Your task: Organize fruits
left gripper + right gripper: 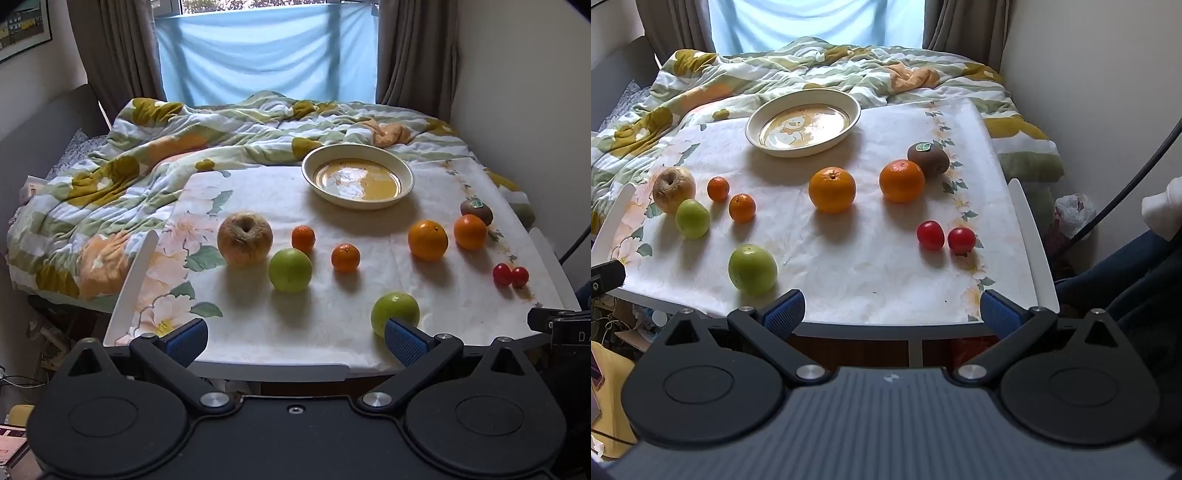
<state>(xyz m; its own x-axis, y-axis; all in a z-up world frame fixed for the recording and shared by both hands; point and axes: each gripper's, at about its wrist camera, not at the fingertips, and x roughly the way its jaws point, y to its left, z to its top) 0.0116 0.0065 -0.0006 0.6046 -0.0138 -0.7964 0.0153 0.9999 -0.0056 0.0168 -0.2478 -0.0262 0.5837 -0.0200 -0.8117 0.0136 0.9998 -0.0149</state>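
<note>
While both grippers hang back at the near edge of the white flower-patterned table (871, 266), the black left gripper (295, 339) and black right gripper (892, 312) are spread wide, holding nothing. A cream round dish (849, 122) sits empty at the far side. One green apple (395, 312) lies nearest the front rim; two red cherry tomatoes (945, 236) sit near the right border, beside open cloth. Two large oranges (832, 189) occupy the middle, well apart.

Near green apple (395, 314) — base hidden
</note>
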